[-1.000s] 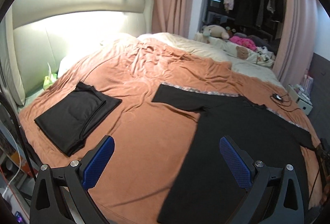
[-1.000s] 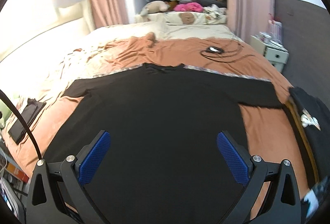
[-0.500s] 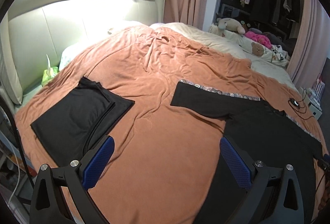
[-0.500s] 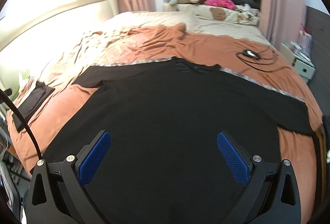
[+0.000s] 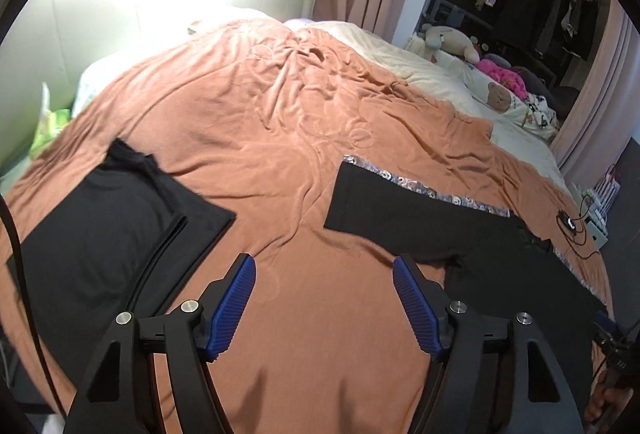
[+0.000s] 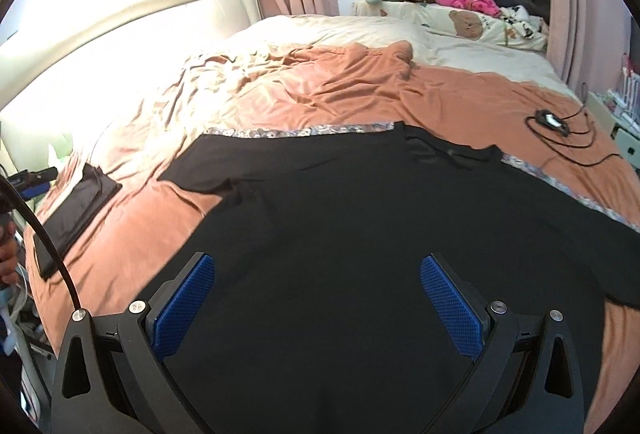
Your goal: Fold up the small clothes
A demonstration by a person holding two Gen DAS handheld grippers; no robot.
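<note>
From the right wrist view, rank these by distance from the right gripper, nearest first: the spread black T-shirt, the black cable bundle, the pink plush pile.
1. Spread black T-shirt: directly under and ahead of the right gripper, whose jaws are open and empty.
2. Black cable bundle: right side, on the orange blanket.
3. Pink plush pile: far end of the bed, upper right.

Blown-out glare on headboard (image 5: pixel 168 6), fisheye-bent edges, dark vignette corners

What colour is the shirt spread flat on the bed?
Plain black. The spread shirt shows best in the right wrist view.
</note>
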